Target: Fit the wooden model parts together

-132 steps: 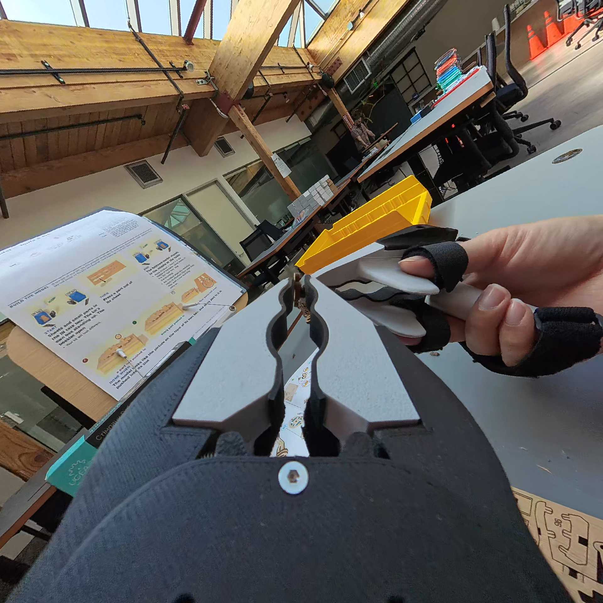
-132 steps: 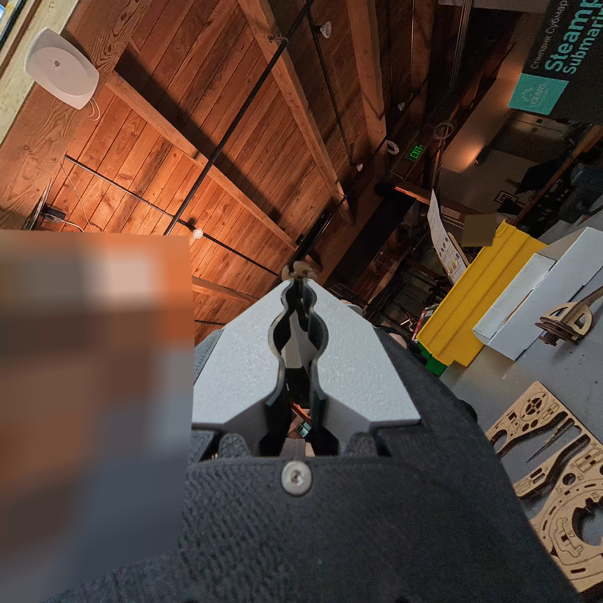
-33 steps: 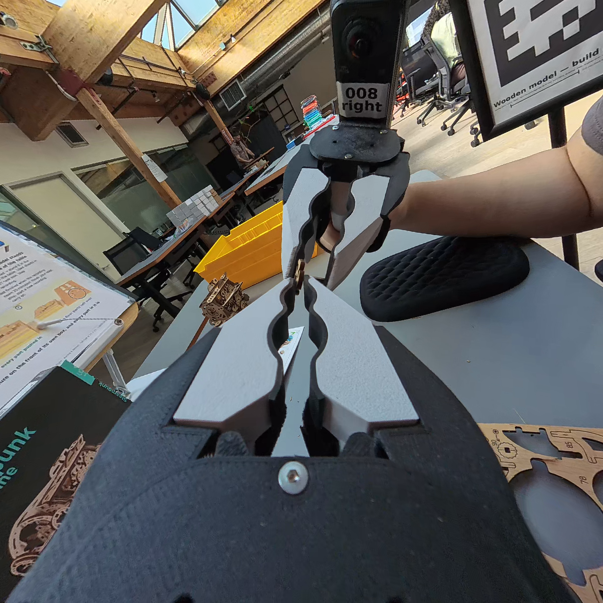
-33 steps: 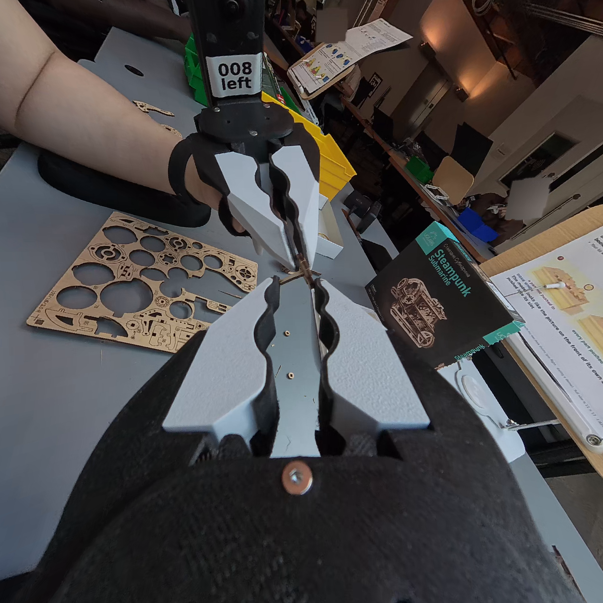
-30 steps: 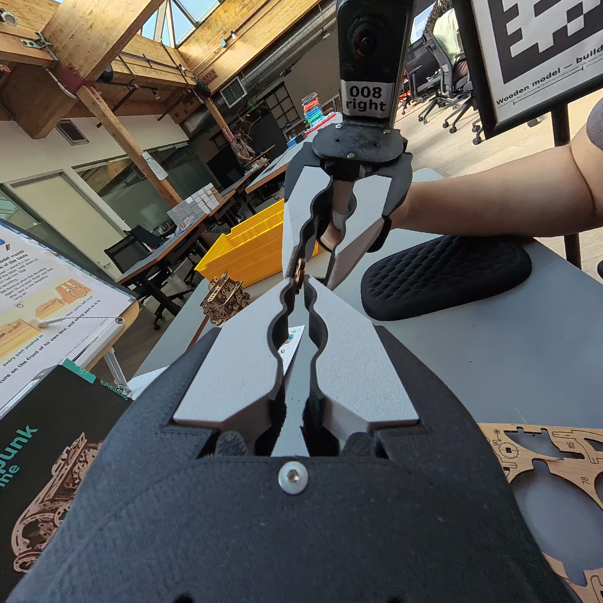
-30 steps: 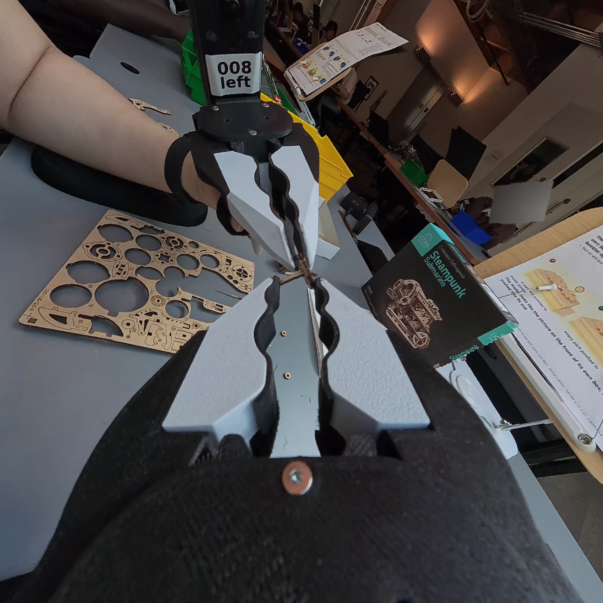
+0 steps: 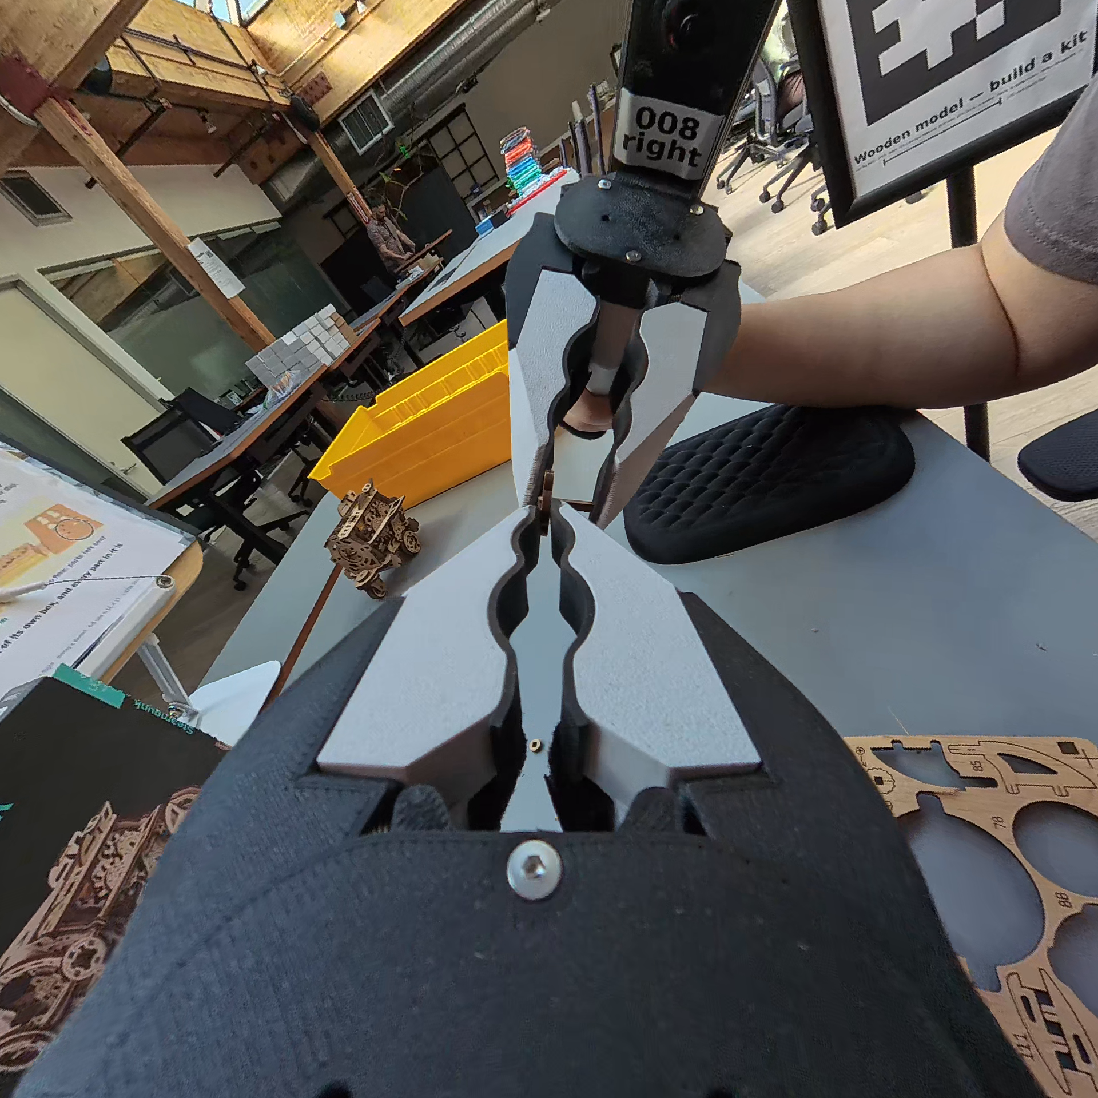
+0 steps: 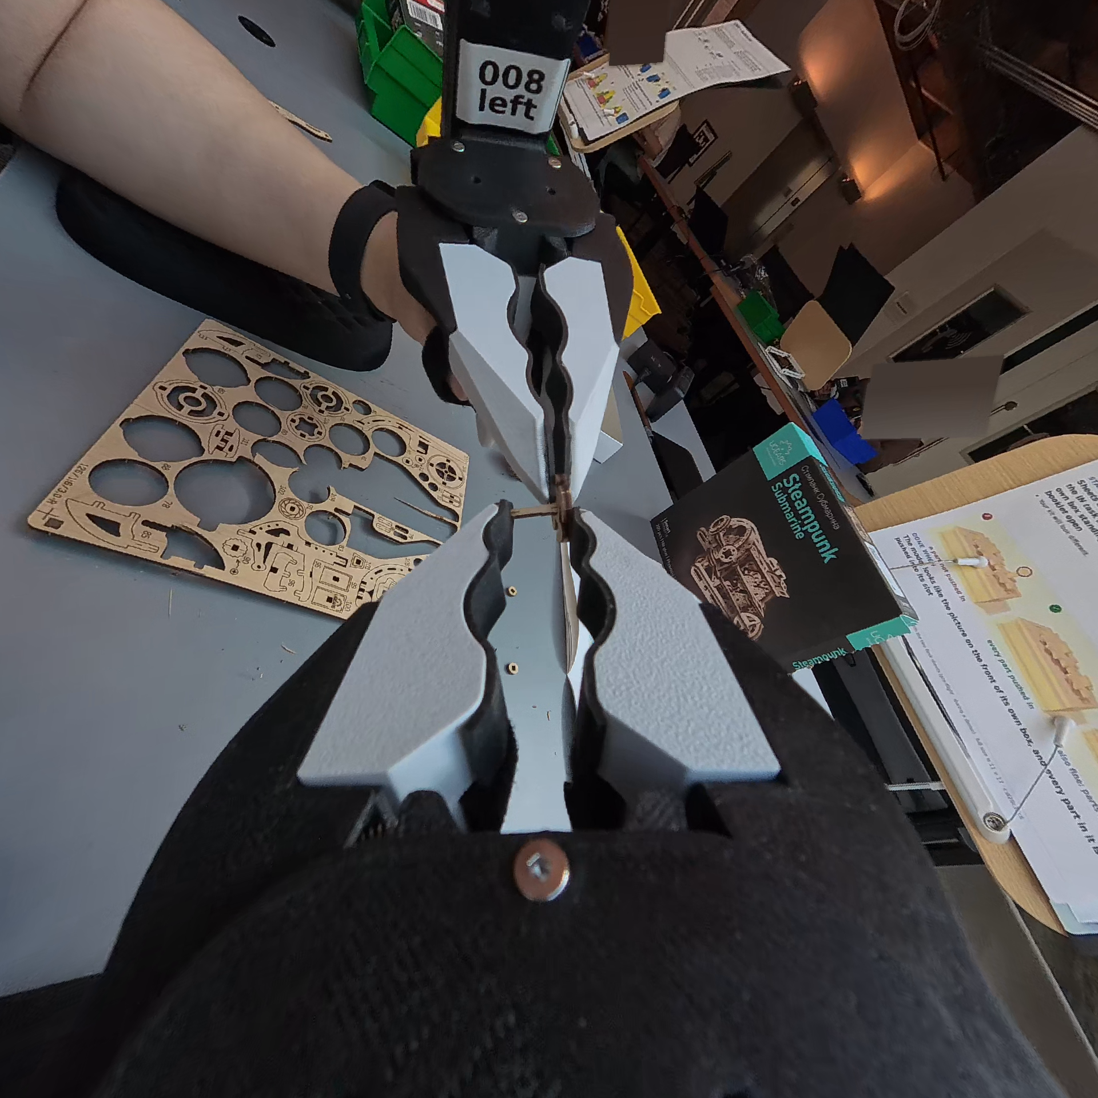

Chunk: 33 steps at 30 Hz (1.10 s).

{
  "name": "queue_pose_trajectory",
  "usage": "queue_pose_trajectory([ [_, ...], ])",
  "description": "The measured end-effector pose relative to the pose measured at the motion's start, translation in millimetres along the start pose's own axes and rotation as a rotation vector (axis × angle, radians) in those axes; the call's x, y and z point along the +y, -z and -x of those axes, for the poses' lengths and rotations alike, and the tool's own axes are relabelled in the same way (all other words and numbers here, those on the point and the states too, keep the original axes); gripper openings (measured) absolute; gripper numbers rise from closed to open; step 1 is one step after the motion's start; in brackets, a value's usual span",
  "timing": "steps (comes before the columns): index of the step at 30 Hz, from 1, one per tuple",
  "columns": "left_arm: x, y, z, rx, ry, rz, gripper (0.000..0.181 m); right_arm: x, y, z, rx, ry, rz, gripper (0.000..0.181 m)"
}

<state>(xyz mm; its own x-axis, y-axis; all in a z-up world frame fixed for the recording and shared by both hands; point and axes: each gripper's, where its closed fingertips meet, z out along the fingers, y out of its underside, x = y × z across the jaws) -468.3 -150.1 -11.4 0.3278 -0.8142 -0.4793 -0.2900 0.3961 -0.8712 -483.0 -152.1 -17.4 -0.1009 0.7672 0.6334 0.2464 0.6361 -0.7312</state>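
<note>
My left gripper (image 7: 543,520) is shut on a small wooden disc part (image 7: 545,490) at its tips. My right gripper (image 8: 539,516) faces it tip to tip above the grey table (image 8: 119,683). A thin wooden pin (image 8: 532,511) spans the narrow gap between the right fingertips, held endwise. The disc part (image 8: 561,505) sits on the pin by the right-hand tip. The left gripper (image 8: 555,484) comes down from above in the right wrist view. The right gripper (image 7: 564,511) does the same in the left wrist view.
A punched-out plywood parts sheet (image 8: 237,475) lies flat on the table, also in the left wrist view (image 7: 1010,832). A black kit box (image 8: 772,564), an open instruction booklet (image 8: 1010,624), a built wooden model (image 7: 371,538), a yellow bin (image 7: 428,428) and a black arm pad (image 7: 772,475) stand around. Left and right tips are no more than a few centimetres apart.
Over four seconds both grippers came down from pointing at the ceiling to facing each other over the table. In the last second they stay tip to tip and barely shift.
</note>
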Motion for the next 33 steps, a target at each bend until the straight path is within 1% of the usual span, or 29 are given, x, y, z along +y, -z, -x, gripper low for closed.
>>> queue_pose_trajectory([
  [3, 0, 0, 0, -0.002, 0.003, -0.003, 0.001, 1, 0, 0, -0.012, -0.027, 0.000, 0.018],
  [9, 1, -2, 3, -0.080, -0.120, 0.032, 0.001, 3, 0, -2, -0.019, -0.085, 0.002, 0.018],
  [13, 0, -2, 3, -0.093, -0.137, 0.036, 0.001, 2, 1, -2, -0.037, -0.121, -0.011, 0.018],
  [15, -1, -1, 2, -0.070, -0.112, 0.028, 0.001, 1, 1, -1, -0.043, -0.113, -0.018, 0.019],
  [18, -6, 1, 1, 0.002, 0.053, -0.037, 0.002, -3, 2, -2, -0.015, -0.079, -0.046, 0.019],
  [20, -11, 3, 2, 0.020, 0.102, -0.072, 0.008, 0, 1, -4, -0.002, -0.086, -0.029, 0.019],
  [22, -12, 2, 1, 0.003, 0.066, -0.069, 0.012, -1, 2, -4, -0.009, -0.107, -0.044, 0.019],
  [25, -10, -2, -2, -0.018, 0.016, -0.051, 0.013, -1, 3, -5, 0.000, -0.101, -0.046, 0.019],
  [33, -11, 0, 0, -0.022, 0.004, -0.047, 0.012, -7, 4, -6, 0.039, -0.054, -0.074, 0.019],
])
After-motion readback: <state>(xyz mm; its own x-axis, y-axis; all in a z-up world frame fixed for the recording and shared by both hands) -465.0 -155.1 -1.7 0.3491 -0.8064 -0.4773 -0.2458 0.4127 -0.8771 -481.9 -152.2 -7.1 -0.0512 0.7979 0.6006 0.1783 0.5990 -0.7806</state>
